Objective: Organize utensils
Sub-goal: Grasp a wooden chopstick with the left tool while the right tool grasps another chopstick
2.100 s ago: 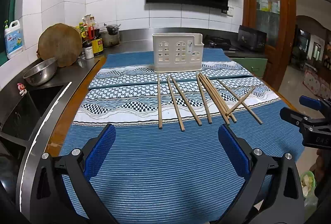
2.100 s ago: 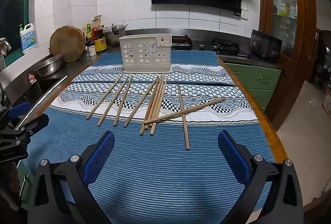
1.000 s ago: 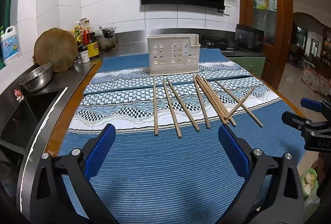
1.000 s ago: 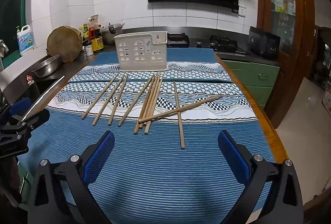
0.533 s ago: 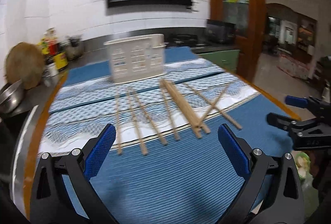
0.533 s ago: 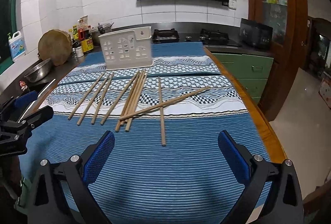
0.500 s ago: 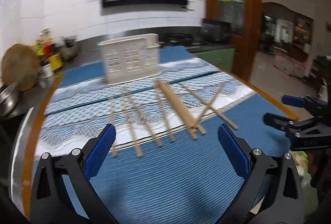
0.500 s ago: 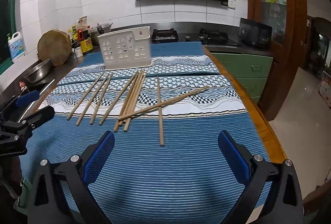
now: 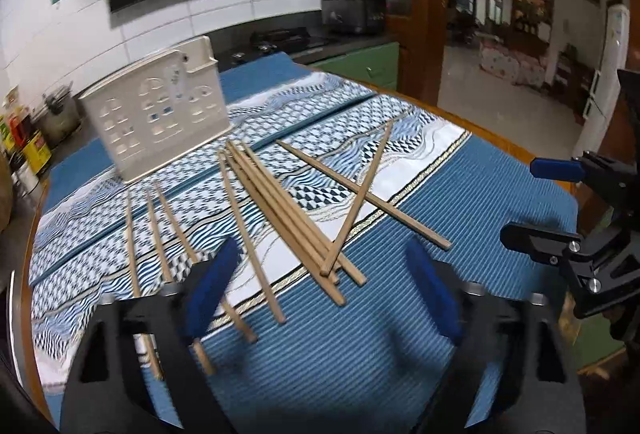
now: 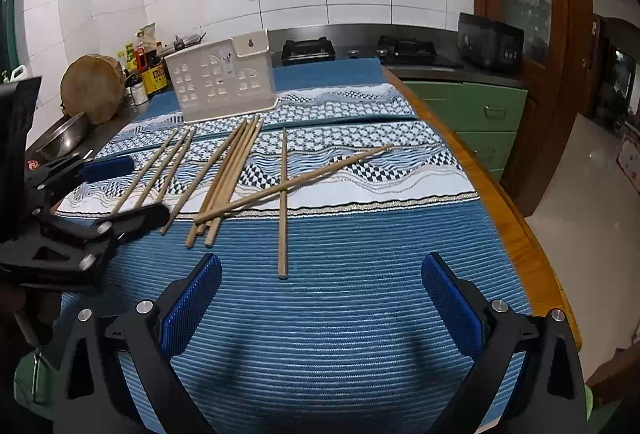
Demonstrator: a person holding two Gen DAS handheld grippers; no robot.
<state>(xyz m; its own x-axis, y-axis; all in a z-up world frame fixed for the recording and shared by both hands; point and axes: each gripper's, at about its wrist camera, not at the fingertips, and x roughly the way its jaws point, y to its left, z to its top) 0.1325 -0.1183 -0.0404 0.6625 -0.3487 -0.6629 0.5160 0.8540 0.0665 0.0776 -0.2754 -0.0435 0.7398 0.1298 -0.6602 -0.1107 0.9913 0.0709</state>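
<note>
Chopsticks (image 9: 280,209), wooden, loose on blue patterned cloth (image 10: 340,314), ahead of both sets of jaws. Central bundle lying parallel, three more spread toward left side, one pair crossed on right. Crossed pair (image 10: 294,181) straight ahead of right gripper (image 10: 322,298), near tip of lengthwise stick just beyond its jaws. Left gripper (image 9: 320,290) low over near ends of sticks, left finger (image 9: 208,290) overlapping them in view; contact not discernible. Both grippers' jaws spread wide, holding nothing. White perforated holder (image 10: 222,77) upright on cloth, well beyond far ends of chopsticks, nothing seen inside. Left-wrist view motion-blurred.
</note>
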